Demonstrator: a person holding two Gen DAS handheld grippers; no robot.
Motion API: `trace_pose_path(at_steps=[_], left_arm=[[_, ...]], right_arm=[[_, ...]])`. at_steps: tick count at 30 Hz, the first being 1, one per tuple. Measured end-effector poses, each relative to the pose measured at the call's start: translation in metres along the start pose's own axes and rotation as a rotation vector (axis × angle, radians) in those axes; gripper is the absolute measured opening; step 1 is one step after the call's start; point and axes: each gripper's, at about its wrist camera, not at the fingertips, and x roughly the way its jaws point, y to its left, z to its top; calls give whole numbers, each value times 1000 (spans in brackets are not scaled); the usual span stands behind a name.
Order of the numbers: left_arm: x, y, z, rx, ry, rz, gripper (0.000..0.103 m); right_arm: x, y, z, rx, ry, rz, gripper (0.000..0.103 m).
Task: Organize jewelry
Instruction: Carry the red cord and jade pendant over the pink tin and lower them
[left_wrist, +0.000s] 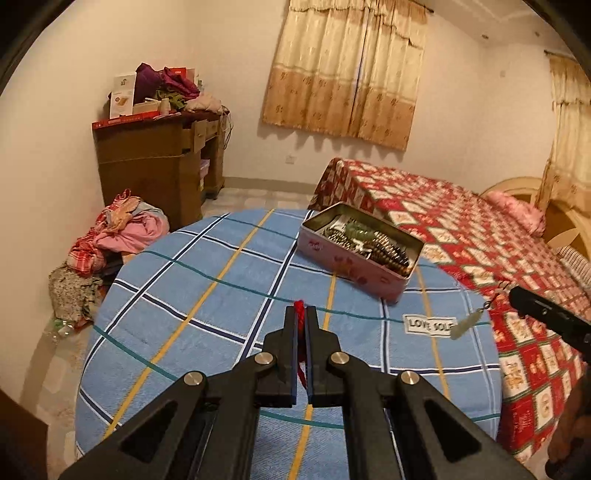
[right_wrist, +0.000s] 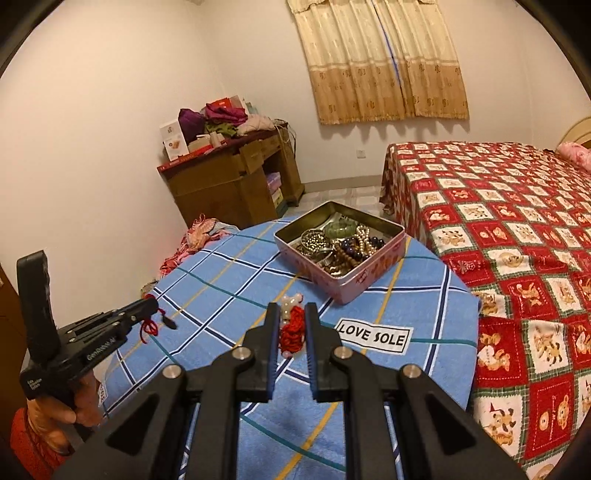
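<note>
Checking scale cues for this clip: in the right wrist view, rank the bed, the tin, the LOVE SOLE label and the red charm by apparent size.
1. bed
2. tin
3. LOVE SOLE label
4. red charm

The label and charm look close in area, and the charm sits nearest the camera, so their order is unsure.

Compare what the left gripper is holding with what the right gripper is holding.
The left gripper pinches a thin red cord; the right gripper clamps a bulky red knotted charm with pale stone beads. The left jaws are nearly touching; the right jaws stand wider around the charm. Both pieces are red and held above the blue plaid tablecloth, outside the pink tin jewelry box.
</note>
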Motion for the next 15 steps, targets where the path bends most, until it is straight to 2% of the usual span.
trace_pose_path(at_steps=[4, 15], left_arm=[[-7, 3, 1, -31, -27, -45, 1], [-2, -28, 5, 71, -12, -11, 1]], right_arm=[[-4, -2, 0, 7, -11, 9, 16], [-16, -9, 8, 21, -44, 36, 16]])
